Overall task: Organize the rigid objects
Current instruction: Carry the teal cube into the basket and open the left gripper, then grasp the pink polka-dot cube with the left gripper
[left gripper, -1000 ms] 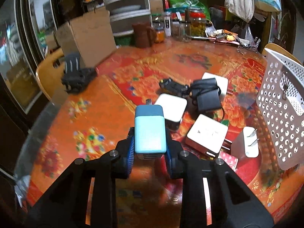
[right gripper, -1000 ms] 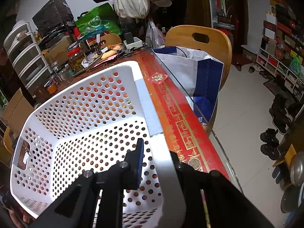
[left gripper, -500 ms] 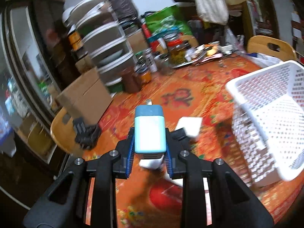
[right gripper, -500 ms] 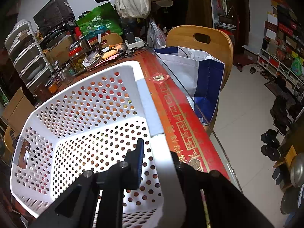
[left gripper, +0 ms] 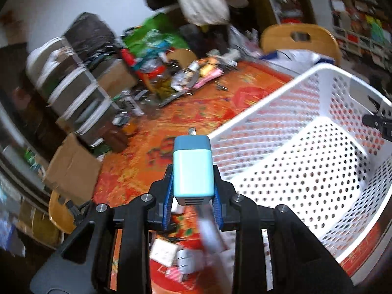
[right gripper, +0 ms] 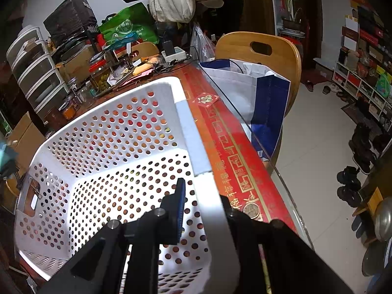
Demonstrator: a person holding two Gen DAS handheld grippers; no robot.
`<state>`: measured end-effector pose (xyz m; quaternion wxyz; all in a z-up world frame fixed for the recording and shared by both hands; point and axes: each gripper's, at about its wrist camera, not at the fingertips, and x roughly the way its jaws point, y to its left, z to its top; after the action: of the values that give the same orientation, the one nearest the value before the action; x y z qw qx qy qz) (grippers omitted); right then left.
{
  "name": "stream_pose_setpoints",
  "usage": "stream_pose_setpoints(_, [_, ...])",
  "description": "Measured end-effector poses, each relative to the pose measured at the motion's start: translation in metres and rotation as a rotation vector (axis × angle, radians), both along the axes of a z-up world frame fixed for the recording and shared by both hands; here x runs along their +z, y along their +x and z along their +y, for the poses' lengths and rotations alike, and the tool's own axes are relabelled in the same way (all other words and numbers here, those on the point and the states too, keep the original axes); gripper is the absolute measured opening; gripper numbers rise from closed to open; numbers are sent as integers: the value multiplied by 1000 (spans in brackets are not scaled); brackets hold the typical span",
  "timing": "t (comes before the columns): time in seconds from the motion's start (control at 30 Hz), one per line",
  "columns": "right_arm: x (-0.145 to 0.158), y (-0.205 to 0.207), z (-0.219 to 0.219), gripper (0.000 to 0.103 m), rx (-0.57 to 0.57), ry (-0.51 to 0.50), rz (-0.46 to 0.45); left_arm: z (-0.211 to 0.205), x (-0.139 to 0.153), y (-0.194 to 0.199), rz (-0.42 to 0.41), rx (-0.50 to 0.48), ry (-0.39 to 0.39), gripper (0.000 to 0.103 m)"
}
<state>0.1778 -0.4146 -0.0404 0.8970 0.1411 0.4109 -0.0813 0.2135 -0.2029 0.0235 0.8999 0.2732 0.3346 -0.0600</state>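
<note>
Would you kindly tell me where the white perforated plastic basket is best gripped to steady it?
Grip the white perforated plastic basket at its solid top rim, coming from above on the table-edge side. The right gripper straddles that thin wall there, one finger inside, one outside.

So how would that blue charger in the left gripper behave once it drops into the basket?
The blue charger looks like a rigid, smooth plastic block, so it could slide on the white basket floor. Its boxy shape should settle flat, not roll. Held easily by the left gripper, it seems light.
</note>
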Motion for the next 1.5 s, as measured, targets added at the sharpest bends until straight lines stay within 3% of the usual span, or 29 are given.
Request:
stream_pose_setpoints(0.13, [0,-2,1,14,7,-2,0,-42,-25,15,79,-49,96,25])
stream_pose_setpoints(0.4, [1,-4,-2,14,9,9,-2,-93,-97,37,375,-122,368,25])
stream_pose_setpoints(0.5, [2,-4,-2,14,7,-2,-4,-98,-109,36,409,-131,409,25])
stream_pose_setpoints(0.63, [2,-5,-2,14,10,-1,0,-91,-117,37,447,-135,394,27])
stream_pose_setpoints(0.73, [2,-5,-3,14,9,0,5,-84,-111,39,422,-139,388,59])
stream_pose_setpoints(0.77, [2,-5,-3,14,7,-2,4,-79,-107,43,405,-142,381,77])
stream_pose_setpoints(0.8, [2,-4,-2,14,5,-5,7,-78,-101,41,377,-150,366,87])
stream_pose_setpoints(0.9, [3,-4,-2,14,1,-9,13,-68,-84,38,340,-167,305,88])
stream_pose_setpoints(1.0, [3,-3,-1,14,-1,-17,19,-35,-49,24,282,-167,135,88])
stream_pose_setpoints(1.07, [3,-3,-1,14,0,-20,25,6,-22,13,236,-145,-9,90])
stream_pose_setpoints(1.1, [3,-2,-1,14,1,-23,28,31,-12,5,215,-129,-78,96])
stream_pose_setpoints(1.2, [3,-1,0,14,2,-36,34,119,3,-13,164,-28,-249,103])
stream_pose_setpoints(1.27, [3,-2,1,14,2,-43,34,184,-13,-28,144,103,-332,103])
stream_pose_setpoints(1.33, [3,-3,1,14,-1,-45,31,224,-40,-40,176,193,-398,103])
stream_pose_setpoints(1.4, [3,-4,2,14,-3,-48,29,251,-73,-48,250,232,-437,103])
stream_pose_setpoints(1.5, [3,-3,2,14,-1,-58,27,258,-107,-56,314,236,-421,103])
